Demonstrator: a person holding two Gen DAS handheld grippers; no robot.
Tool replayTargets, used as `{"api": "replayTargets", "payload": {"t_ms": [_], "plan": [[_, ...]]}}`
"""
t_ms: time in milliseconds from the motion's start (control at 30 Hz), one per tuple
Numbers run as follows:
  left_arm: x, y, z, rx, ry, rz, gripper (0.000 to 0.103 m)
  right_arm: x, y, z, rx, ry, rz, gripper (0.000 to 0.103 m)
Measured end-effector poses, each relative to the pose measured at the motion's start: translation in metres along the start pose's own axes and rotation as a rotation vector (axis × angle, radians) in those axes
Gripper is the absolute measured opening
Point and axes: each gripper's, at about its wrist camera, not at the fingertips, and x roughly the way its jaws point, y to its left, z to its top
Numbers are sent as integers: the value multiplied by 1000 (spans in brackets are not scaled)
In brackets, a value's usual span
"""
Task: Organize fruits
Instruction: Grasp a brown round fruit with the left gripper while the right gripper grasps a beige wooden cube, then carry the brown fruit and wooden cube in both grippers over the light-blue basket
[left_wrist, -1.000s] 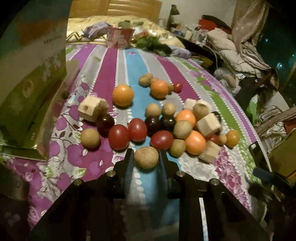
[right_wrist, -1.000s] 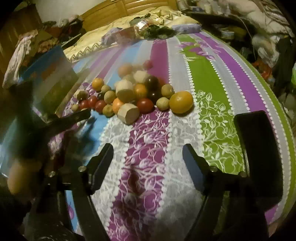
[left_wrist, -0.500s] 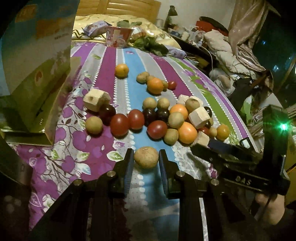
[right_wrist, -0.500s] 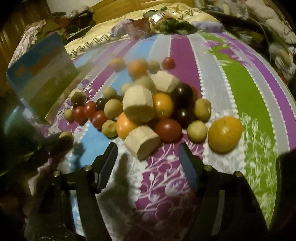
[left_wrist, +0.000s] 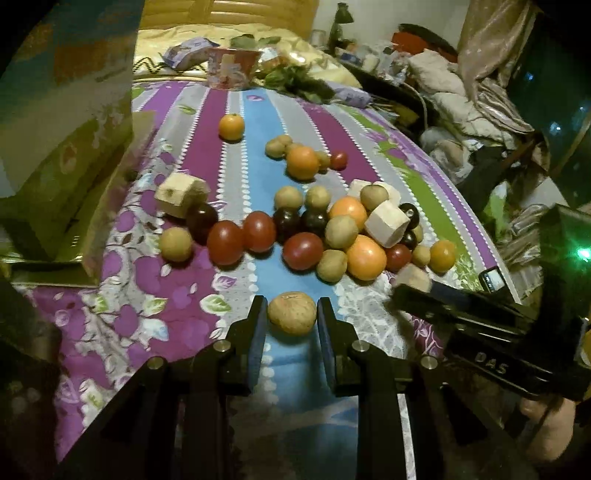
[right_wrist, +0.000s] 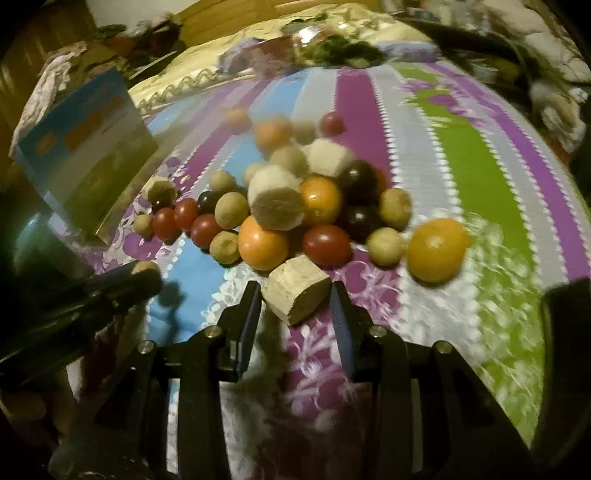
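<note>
Mixed fruit lies heaped on a striped bedspread (left_wrist: 258, 122): oranges (left_wrist: 365, 257), red tomatoes (left_wrist: 225, 242), dark plums (left_wrist: 201, 221), tan round fruits (left_wrist: 176, 244) and pale cut chunks (left_wrist: 386, 223). My left gripper (left_wrist: 291, 314) is shut on a tan round fruit (left_wrist: 291, 313) in front of the heap. My right gripper (right_wrist: 295, 297) is closing on a pale chunk (right_wrist: 297, 295) at the heap's near edge, its pads at the chunk's sides. It also shows at the right of the left wrist view, right gripper (left_wrist: 410, 280).
An open printed carton (left_wrist: 62, 158) stands at the left edge of the bedspread. A lone orange (left_wrist: 231, 127) lies farther up the blue stripe. A pink box (left_wrist: 231, 68) and packets sit at the far end. Heaped clothes (left_wrist: 461, 103) lie beyond the right edge.
My right gripper came forward to the heap and narrowed its jaws around the pale chunk. An orange rolled toward the far end. My left gripper kept still with its tan fruit.
</note>
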Motion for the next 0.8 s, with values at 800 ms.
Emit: {"api": "replayTargets", "payload": {"t_ms": [800], "plan": [[-100, -18, 26, 20, -81, 196, 27, -85, 41, 24, -16, -68, -156, 39]]}}
